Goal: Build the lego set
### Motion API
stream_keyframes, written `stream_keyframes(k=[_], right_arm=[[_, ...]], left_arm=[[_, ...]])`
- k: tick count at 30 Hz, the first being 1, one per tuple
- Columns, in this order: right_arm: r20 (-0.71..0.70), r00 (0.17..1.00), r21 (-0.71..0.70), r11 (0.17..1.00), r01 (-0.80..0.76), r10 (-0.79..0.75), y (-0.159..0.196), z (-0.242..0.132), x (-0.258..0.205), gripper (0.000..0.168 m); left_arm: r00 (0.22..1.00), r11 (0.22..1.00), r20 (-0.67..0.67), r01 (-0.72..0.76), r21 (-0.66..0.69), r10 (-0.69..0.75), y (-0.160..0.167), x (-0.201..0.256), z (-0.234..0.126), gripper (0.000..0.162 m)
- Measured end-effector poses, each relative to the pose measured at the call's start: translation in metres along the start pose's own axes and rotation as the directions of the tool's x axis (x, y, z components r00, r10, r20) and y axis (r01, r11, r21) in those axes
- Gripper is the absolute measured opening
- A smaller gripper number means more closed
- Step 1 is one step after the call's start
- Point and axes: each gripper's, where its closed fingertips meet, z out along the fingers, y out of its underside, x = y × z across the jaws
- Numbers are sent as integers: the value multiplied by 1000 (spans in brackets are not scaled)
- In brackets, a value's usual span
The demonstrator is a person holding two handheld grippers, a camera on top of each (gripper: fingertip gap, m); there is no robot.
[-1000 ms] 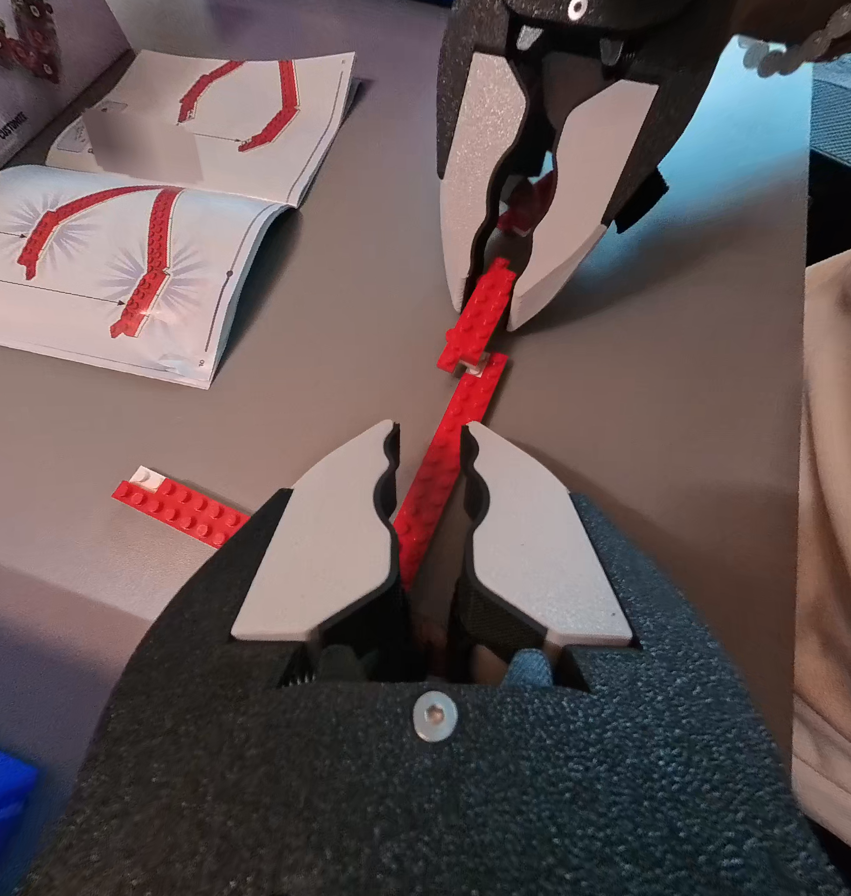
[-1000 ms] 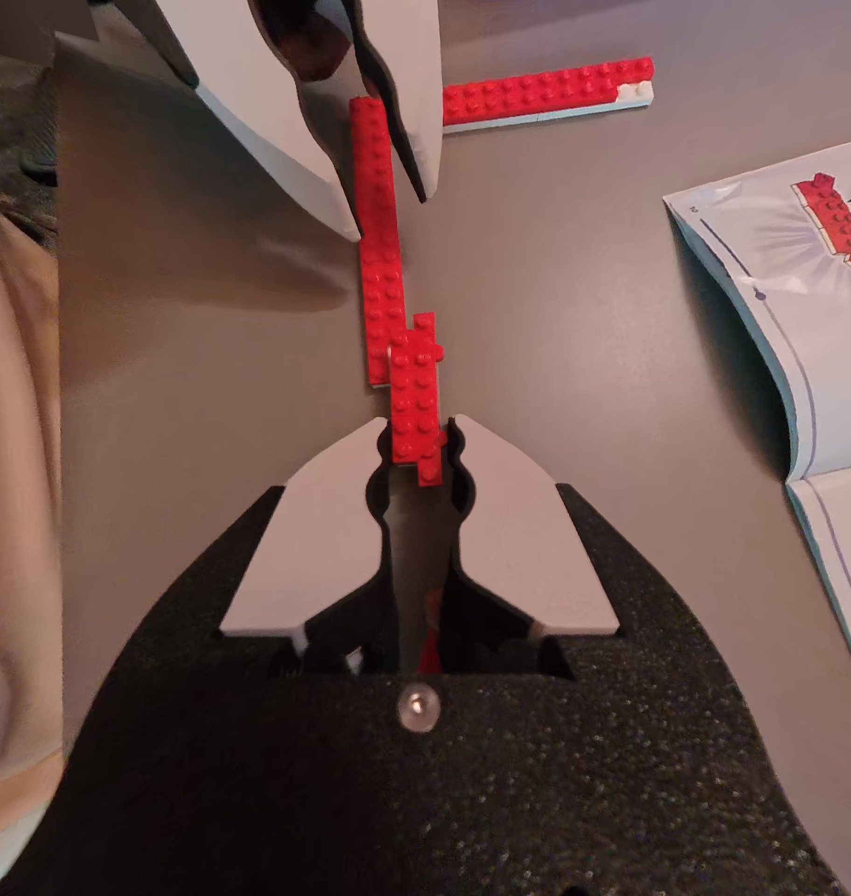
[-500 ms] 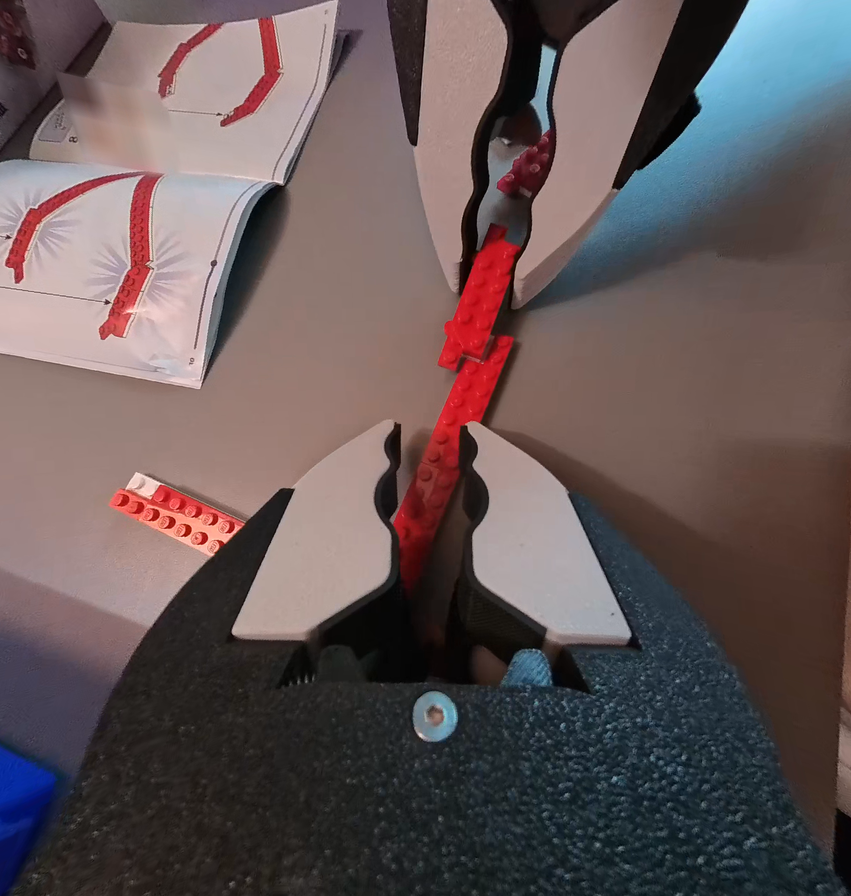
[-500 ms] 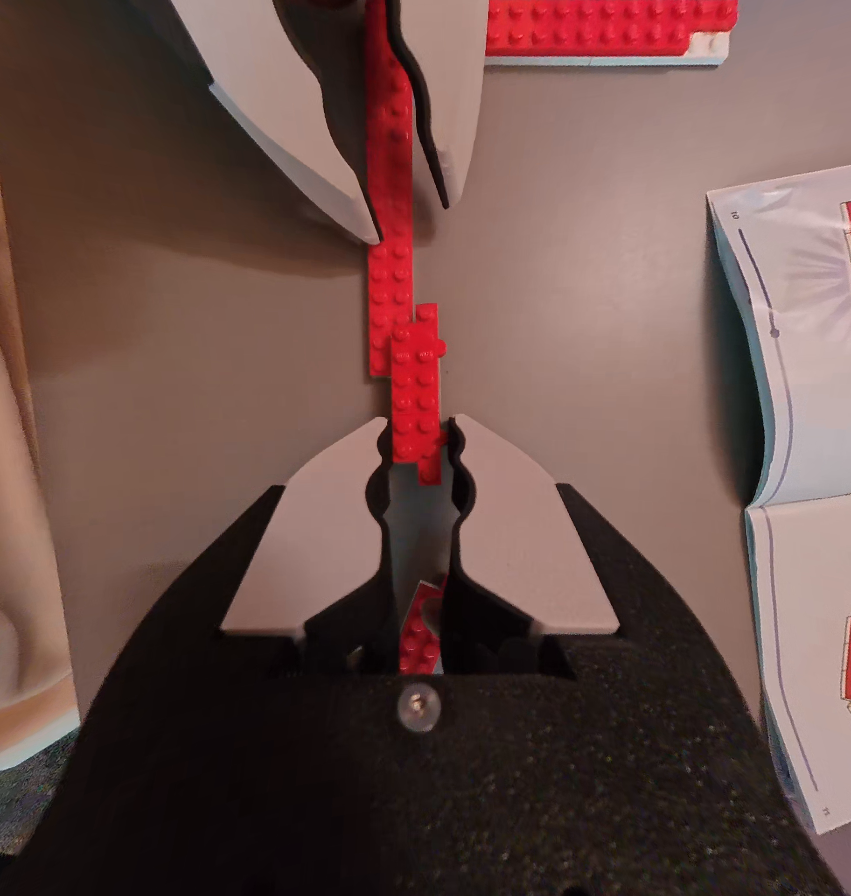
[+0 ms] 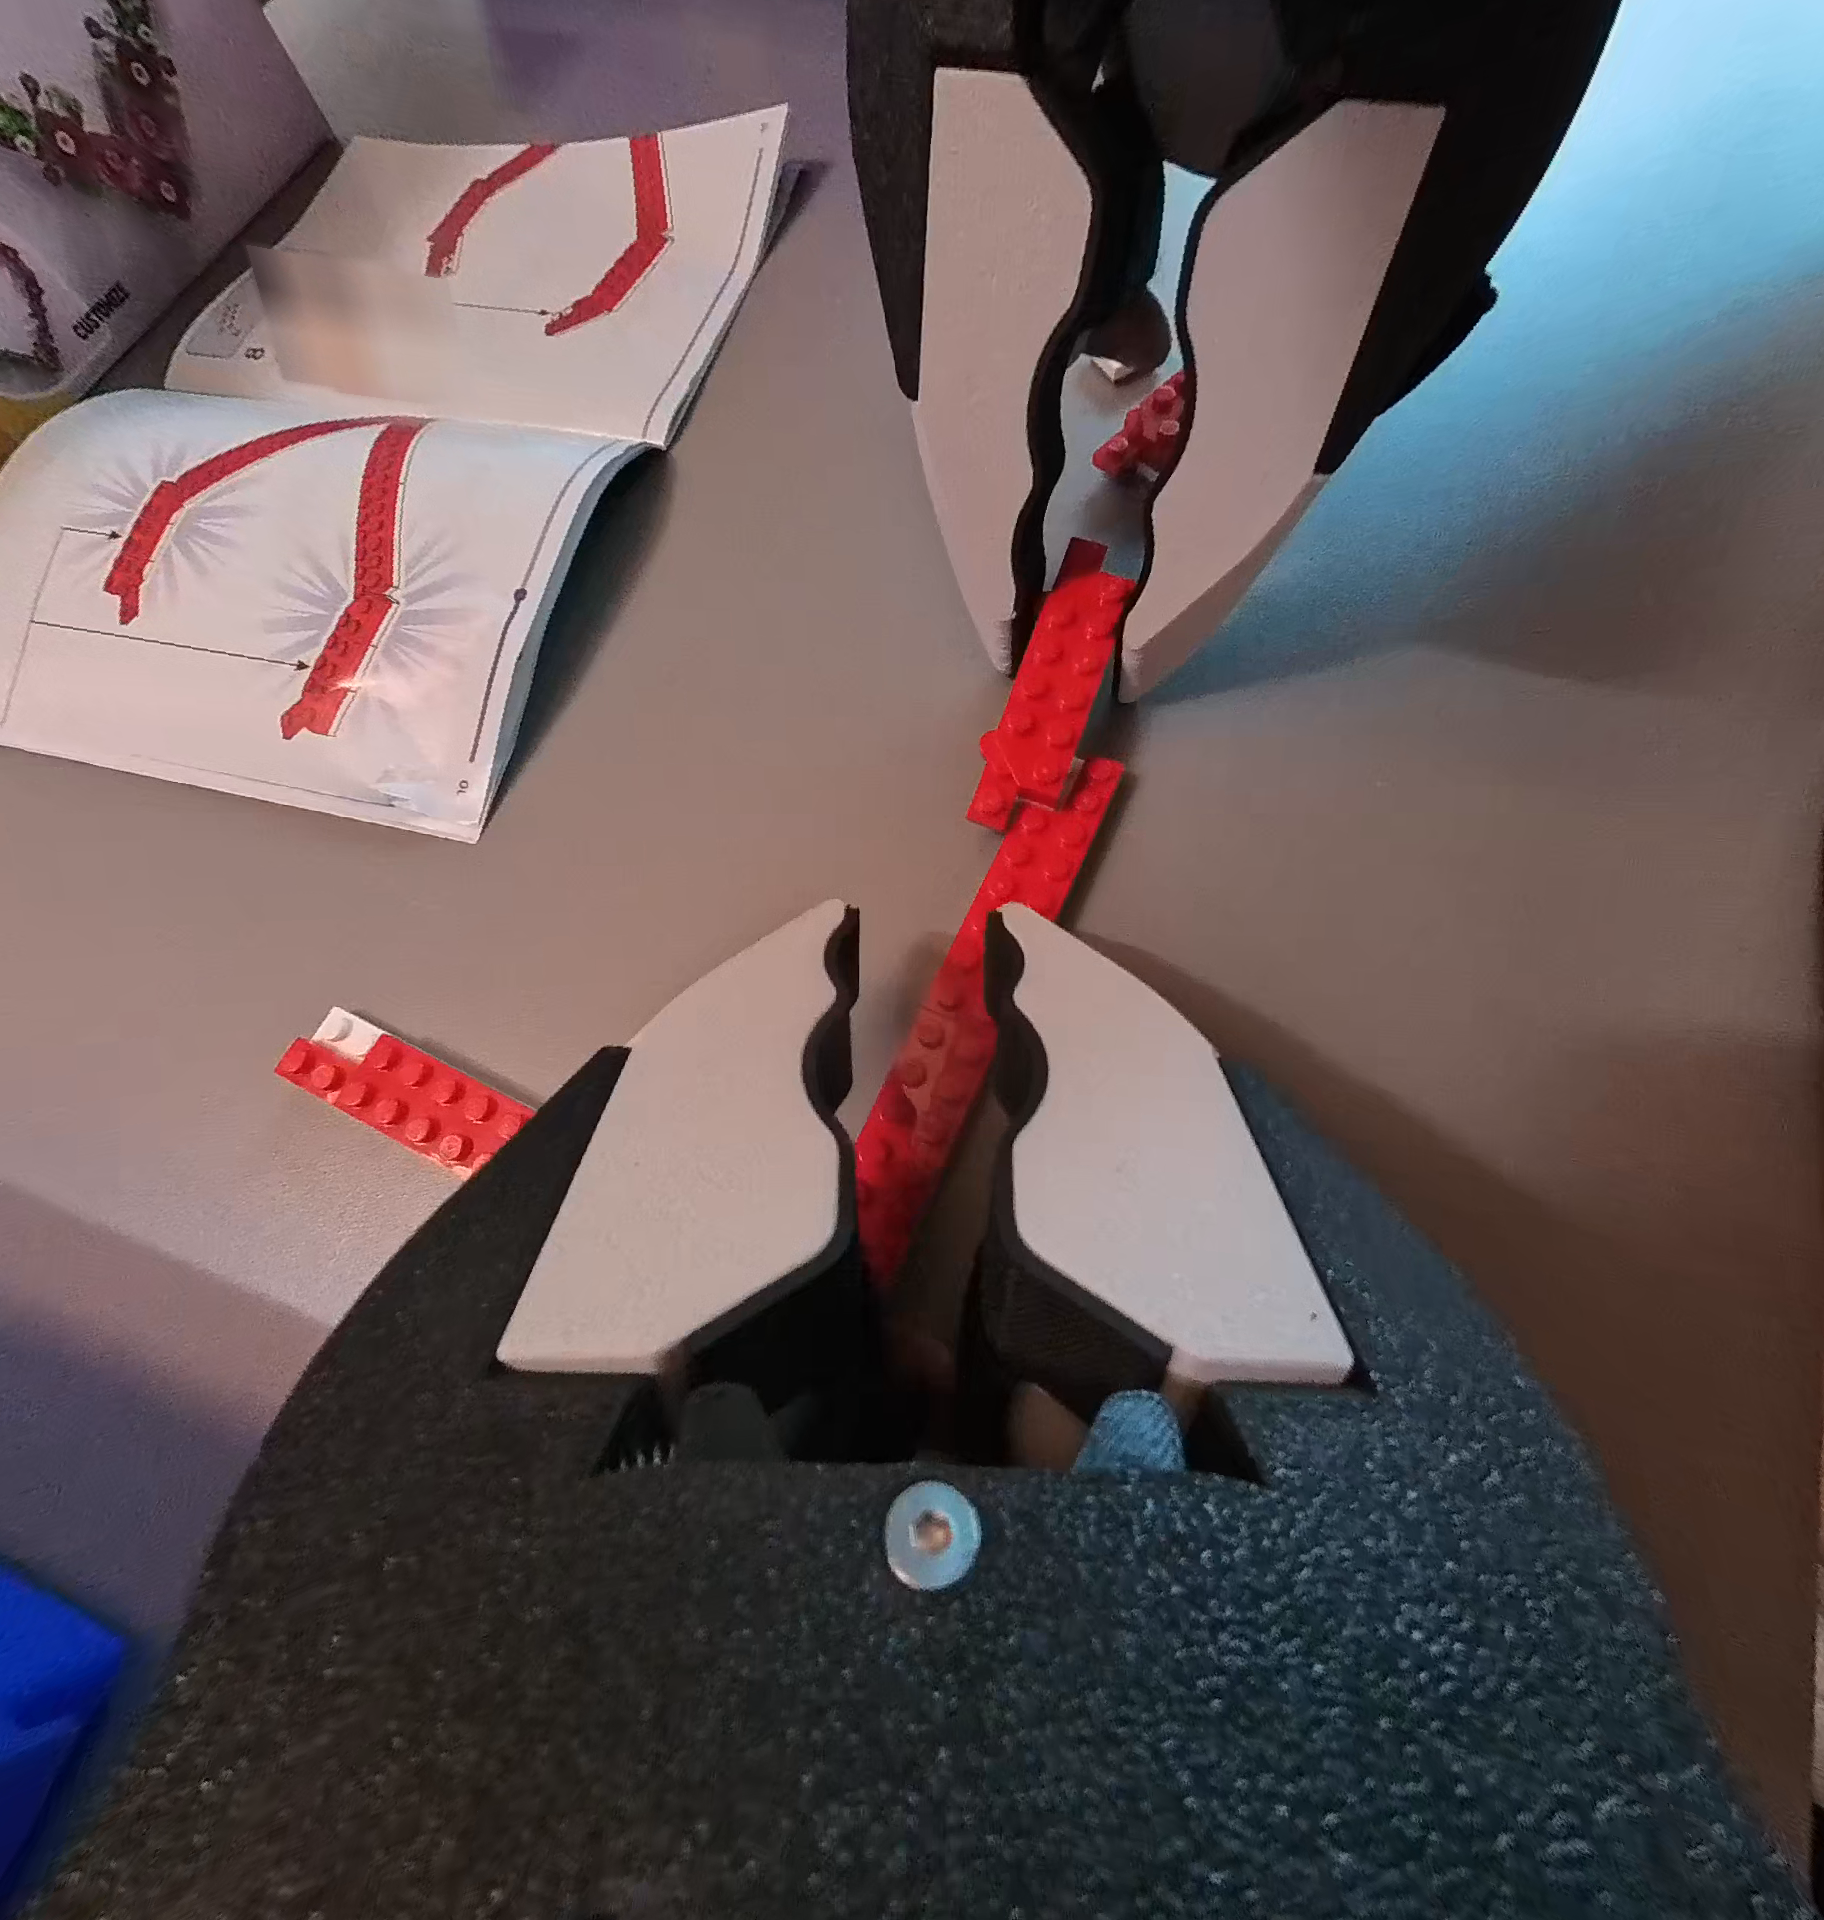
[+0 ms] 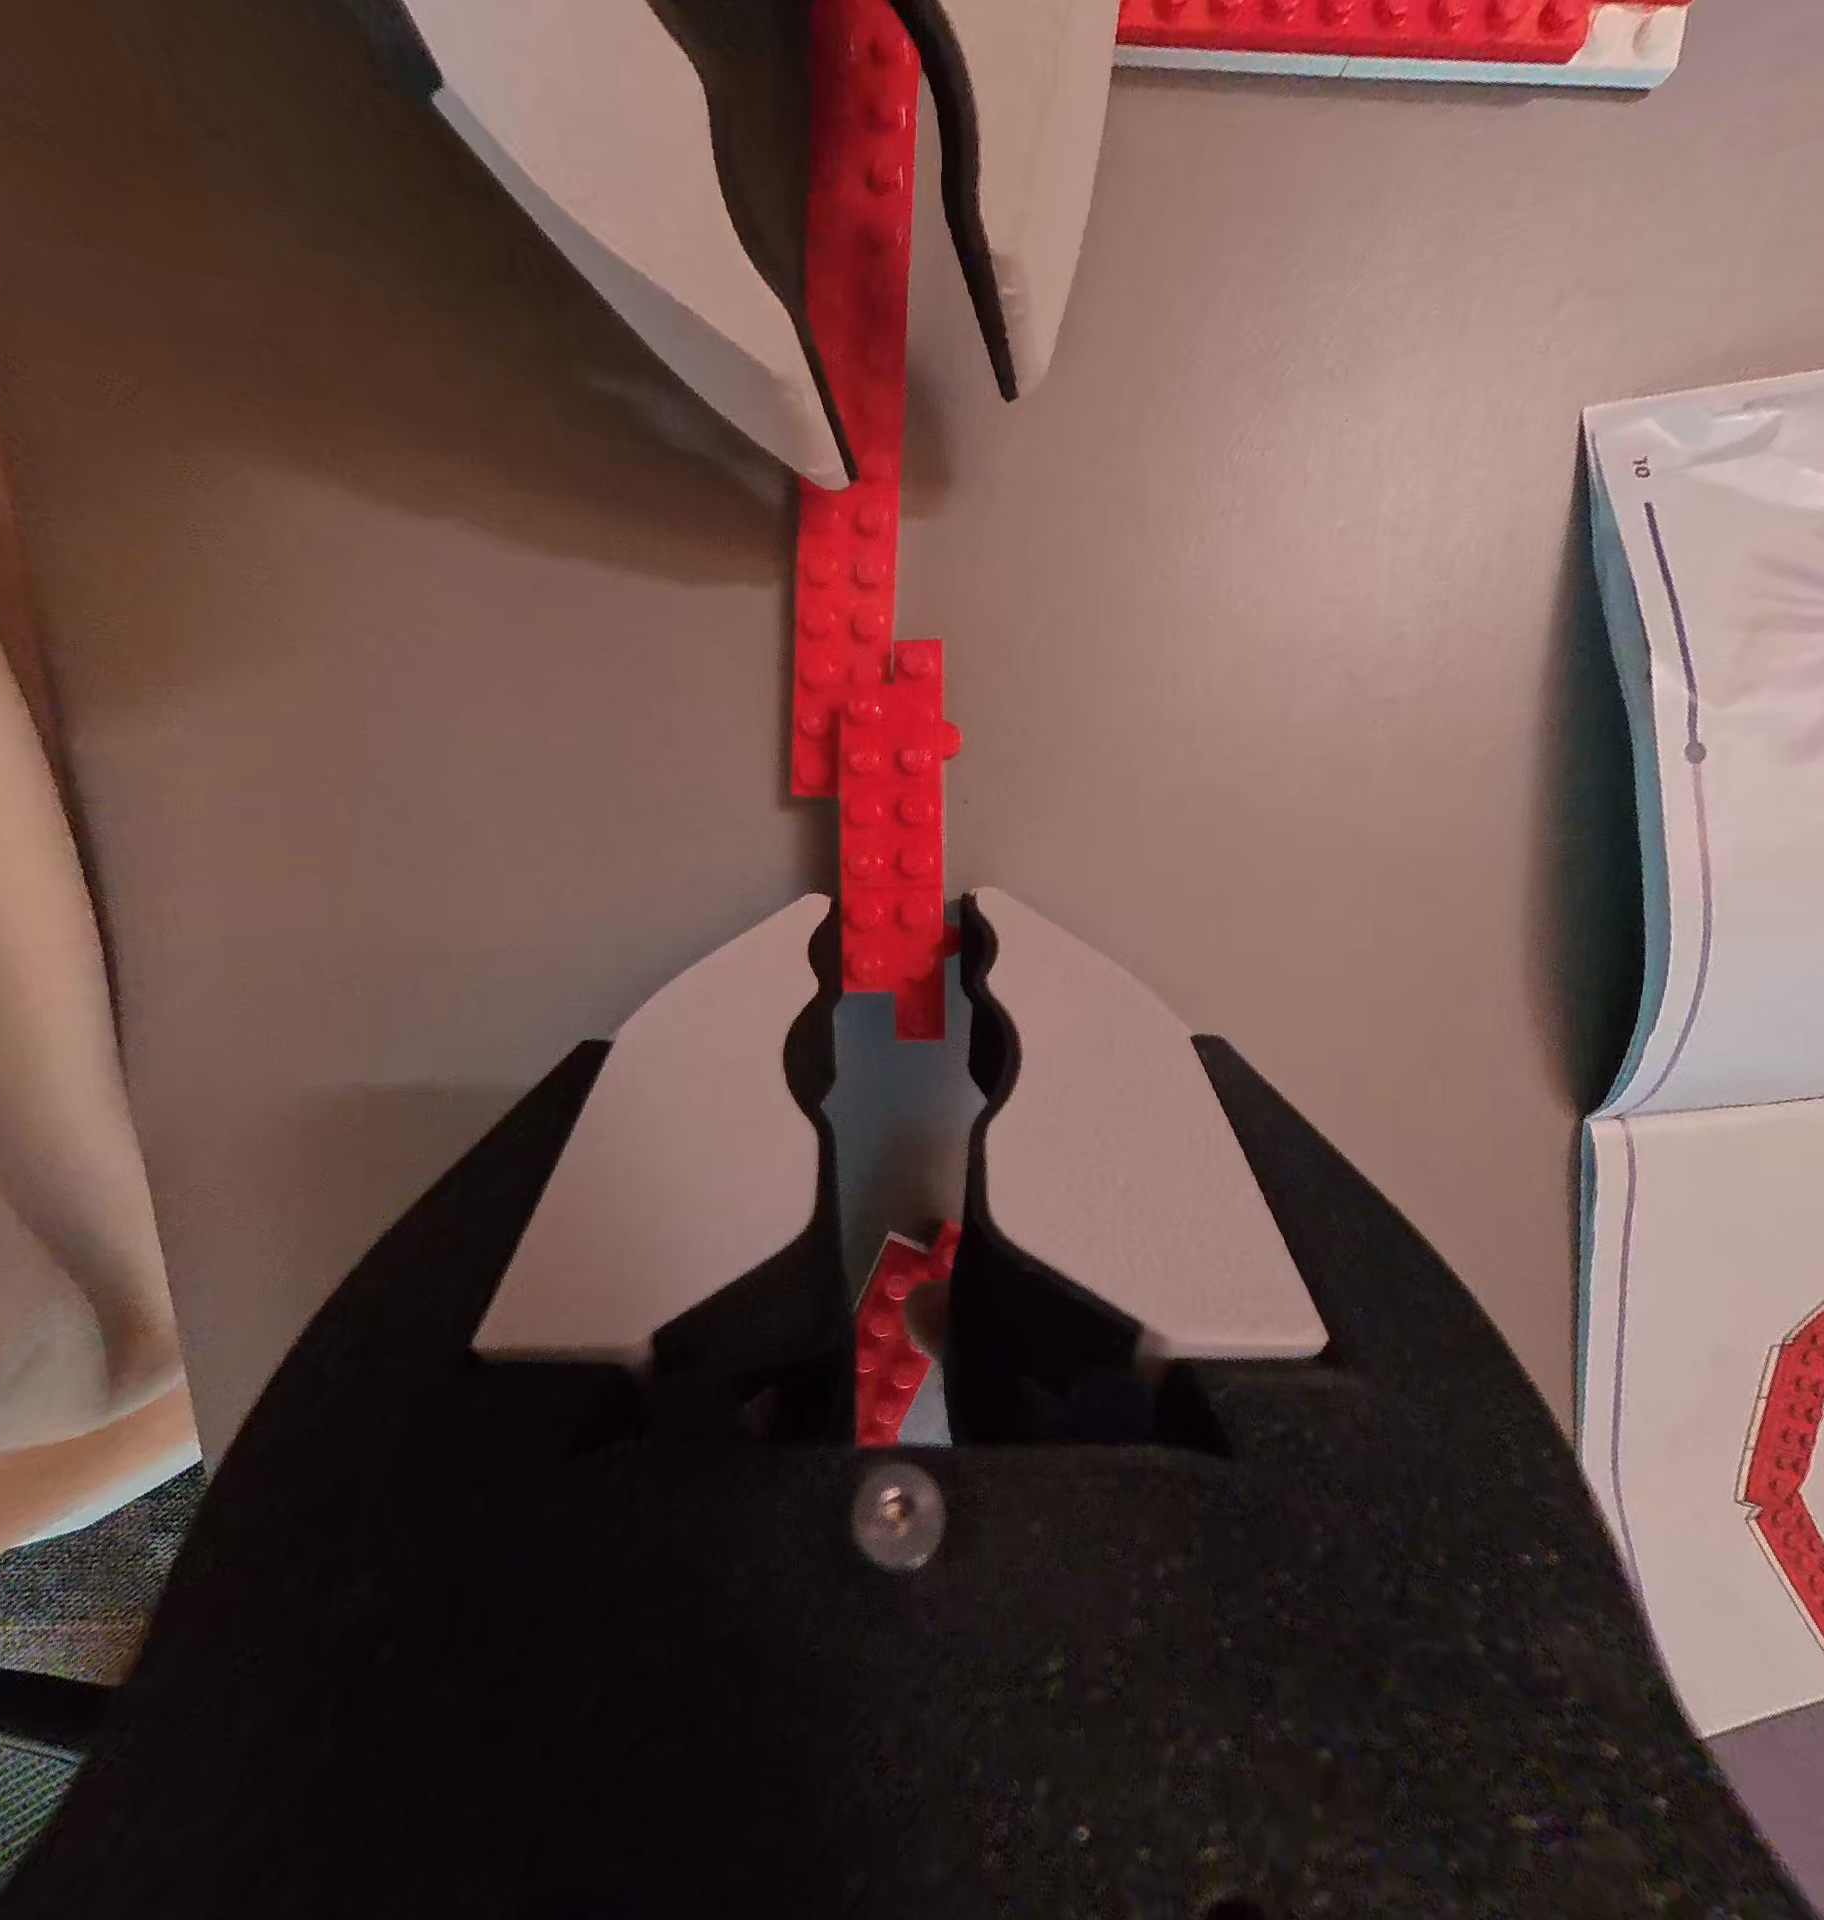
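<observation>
A long red plate [image 5: 1043, 862] lies along the grey table [image 5: 1407, 935]. My left gripper [image 5: 921, 914] is shut on its near end. A shorter red plate assembly [image 5: 1043, 717] overlaps the long plate's far end. My right gripper [image 5: 1069, 670] faces mine and is shut on that shorter piece. In the right wrist view the short assembly [image 6: 892, 810] sits between my right gripper's tips [image 6: 892, 904] and overlaps the long plate [image 6: 846, 582]. The long plate runs on into the left gripper [image 6: 918, 436]. Both pieces are low, at or just above the table.
An open instruction booklet [image 5: 316, 520] lies at the left; it also shows in the right wrist view [image 6: 1770, 935]. A loose red plate with a white piece [image 5: 399, 1101] lies beside my left gripper. A small red part [image 5: 1147, 431] lies behind the right gripper. A box [image 5: 77, 187] stands far left. About 7 cm separates my left fingertips from my right.
The two grippers have drawn closer together, each still holding its red piece. The short assembly stays overlapped on the long plate's end.
</observation>
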Motion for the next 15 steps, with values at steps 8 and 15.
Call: stream_keyframes(k=[8, 15], right_arm=[[-2, 1000, -5, 1000, -3, 3, 0, 0, 0, 21], [-6, 1000, 20, 1000, -16, 17, 0, 0, 0, 21]], left_arm=[[1000, 1000, 0, -7, 8, 7, -2, 0, 3, 23], [1000, 1000, 1, -13, 4, 13, -2, 1, 4, 23]])
